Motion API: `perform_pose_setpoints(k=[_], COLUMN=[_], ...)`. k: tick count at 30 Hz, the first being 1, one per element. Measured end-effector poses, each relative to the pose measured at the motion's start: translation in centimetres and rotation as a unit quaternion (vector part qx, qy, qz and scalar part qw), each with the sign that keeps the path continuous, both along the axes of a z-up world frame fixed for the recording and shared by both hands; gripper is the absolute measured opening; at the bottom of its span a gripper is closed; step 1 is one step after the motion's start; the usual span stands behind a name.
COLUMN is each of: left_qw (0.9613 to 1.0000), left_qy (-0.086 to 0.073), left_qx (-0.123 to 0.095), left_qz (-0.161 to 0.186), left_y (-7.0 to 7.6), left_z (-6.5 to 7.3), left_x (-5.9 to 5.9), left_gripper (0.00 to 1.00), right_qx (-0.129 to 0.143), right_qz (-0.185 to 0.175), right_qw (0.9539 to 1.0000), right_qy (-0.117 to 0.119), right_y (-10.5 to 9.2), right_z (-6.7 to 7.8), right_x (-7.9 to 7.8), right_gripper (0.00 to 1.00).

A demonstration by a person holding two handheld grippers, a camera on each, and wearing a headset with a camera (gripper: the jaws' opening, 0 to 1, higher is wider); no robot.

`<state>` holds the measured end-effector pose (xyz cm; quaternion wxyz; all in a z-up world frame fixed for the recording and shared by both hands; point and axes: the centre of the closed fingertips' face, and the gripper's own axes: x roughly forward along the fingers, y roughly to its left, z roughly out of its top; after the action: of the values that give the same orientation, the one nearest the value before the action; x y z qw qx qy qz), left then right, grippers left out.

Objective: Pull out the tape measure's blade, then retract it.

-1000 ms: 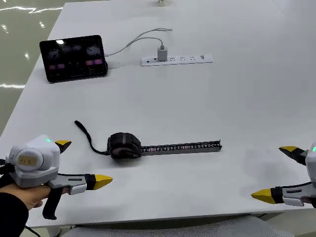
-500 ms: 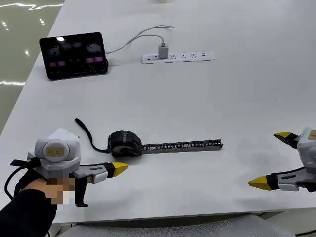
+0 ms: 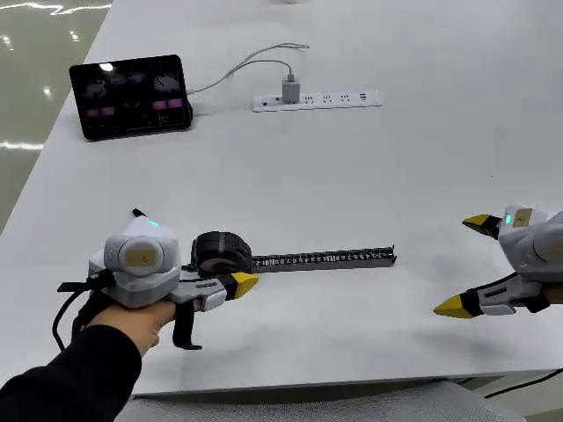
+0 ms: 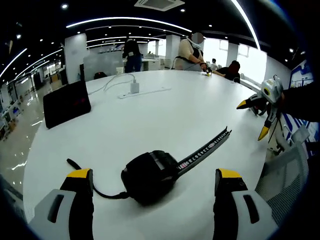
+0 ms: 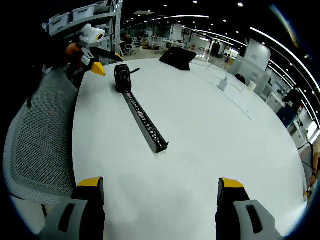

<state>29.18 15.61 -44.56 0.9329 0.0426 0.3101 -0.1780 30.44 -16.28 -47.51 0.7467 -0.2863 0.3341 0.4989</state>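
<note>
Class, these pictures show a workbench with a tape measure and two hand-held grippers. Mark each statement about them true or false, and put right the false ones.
1. The tape measure has its blade pulled out along the table. True.
2. The left gripper is shut on the tape measure. False: its jaws stand open, with the tape measure just ahead between them.
3. The right gripper is open and apart from the blade's tip. True.
4. The tablet lies flat beside the tape measure. False: it stands propped up near the table's far left edge, well away.
5. A charger is plugged into the power strip. True.
</note>
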Motion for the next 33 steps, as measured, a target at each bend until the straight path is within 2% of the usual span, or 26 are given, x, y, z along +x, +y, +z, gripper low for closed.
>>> perform_pose_setpoints(k=[7,9,13,14,17,20,23,25,27,29,33], left_qw=[1.0000,1.0000,0.9997,0.9995,0.9989,0.9979,0.9972,0.9963,0.9954,0.9949,0.9939], left_qy=[0.000,-0.001,-0.005,-0.001,-0.008,-0.009,-0.012,-0.019,-0.008,-0.012,-0.027], left_qx=[-0.003,-0.003,0.010,0.012,0.003,-0.006,-0.011,-0.016,-0.026,-0.026,-0.023], left_qz=[0.007,0.007,0.023,0.030,0.045,0.063,0.074,0.082,0.092,0.096,0.105], left_y=[-1.3,-1.8,-2.0,-2.1,-2.2,-2.1,-1.9,-1.7,-1.7,-1.6,-1.5], left_z=[-0.4,-0.7,-1.0,-1.2,-1.3,-1.6,-1.9,-1.9,-2.4,-2.5,-2.6], left_x=[0.4,0.6,1.0,1.0,1.4,1.6,1.9,2.2,2.2,2.4,2.7], left_gripper=[0.99,0.99,0.99,0.99,0.99,0.99,0.99,0.99,0.99,0.99,0.99], right_qx=[-0.011,-0.020,-0.037,-0.038,-0.038,-0.045,-0.046,-0.054,-0.062,-0.075,-0.079], right_qz=[0.028,0.051,0.075,0.079,0.088,0.098,0.113,0.123,0.137,0.155,0.167], right_qw=[0.9995,0.9984,0.9964,0.9961,0.9953,0.9941,0.9923,0.9904,0.9881,0.9845,0.9816], right_qy=[0.007,0.012,0.012,0.013,0.014,0.016,0.023,0.033,0.033,0.036,0.050], right_y=[0.9,1.3,1.8,2.1,2.8,3.4,4.2,4.4,4.5,4.7,5.4], right_z=[-0.3,-0.5,-0.8,-0.8,-0.7,-0.9,-1.1,-1.6,-1.9,-2.3,-2.7], right_x=[0.8,0.8,1.5,1.8,2.5,3.0,3.1,3.1,3.2,3.2,3.0], right_gripper=[0.92,0.92,0.89,0.89,0.88,0.86,0.83,0.81,0.77,0.73,0.65])
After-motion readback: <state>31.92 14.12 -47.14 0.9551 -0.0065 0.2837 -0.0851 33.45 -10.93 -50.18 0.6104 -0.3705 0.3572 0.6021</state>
